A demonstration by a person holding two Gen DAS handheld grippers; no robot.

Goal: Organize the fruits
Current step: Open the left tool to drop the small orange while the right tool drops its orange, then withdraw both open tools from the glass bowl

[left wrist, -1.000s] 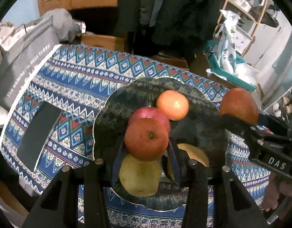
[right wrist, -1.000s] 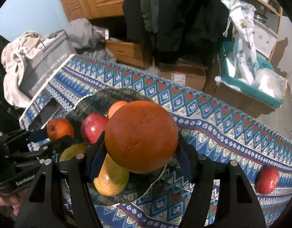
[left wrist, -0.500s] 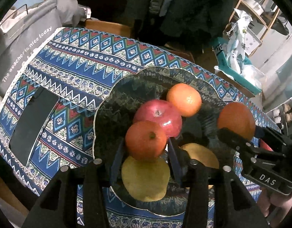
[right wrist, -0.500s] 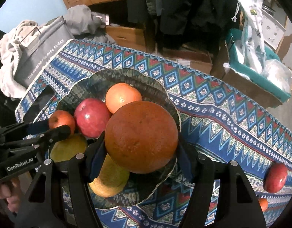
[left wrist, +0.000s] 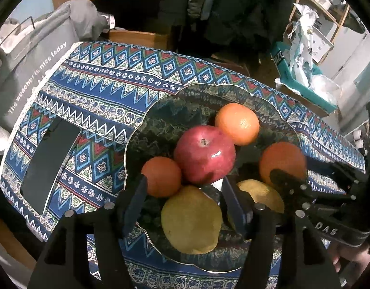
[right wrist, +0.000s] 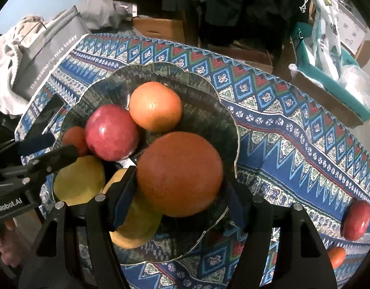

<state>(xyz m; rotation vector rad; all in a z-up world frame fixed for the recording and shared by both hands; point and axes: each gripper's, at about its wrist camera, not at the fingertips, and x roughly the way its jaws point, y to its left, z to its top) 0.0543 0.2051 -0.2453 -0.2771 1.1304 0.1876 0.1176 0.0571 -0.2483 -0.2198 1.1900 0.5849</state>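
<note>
A dark patterned plate (left wrist: 160, 120) (right wrist: 209, 110) holds a red apple (left wrist: 204, 154) (right wrist: 111, 132), an orange (left wrist: 237, 123) (right wrist: 155, 107), a small tangerine (left wrist: 163, 176) (right wrist: 75, 138) and two yellow pears (left wrist: 192, 219) (right wrist: 79, 180). My left gripper (left wrist: 182, 192) is open over the plate's near side; the tangerine lies on the plate by its left finger. My right gripper (right wrist: 177, 185) is shut on a large orange (right wrist: 179, 173) (left wrist: 282, 161) and holds it low over the plate's right side.
The plate stands on a blue patterned tablecloth (right wrist: 293, 132). A black phone (left wrist: 50, 163) lies left of the plate. A red apple (right wrist: 357, 219) and a small orange fruit (right wrist: 336, 256) lie on the cloth at the right. A grey bag (left wrist: 33, 72) stands at the table's left end.
My left gripper has opened and let the tangerine go onto the plate. My right gripper has carried the large orange left and down over the plate.
</note>
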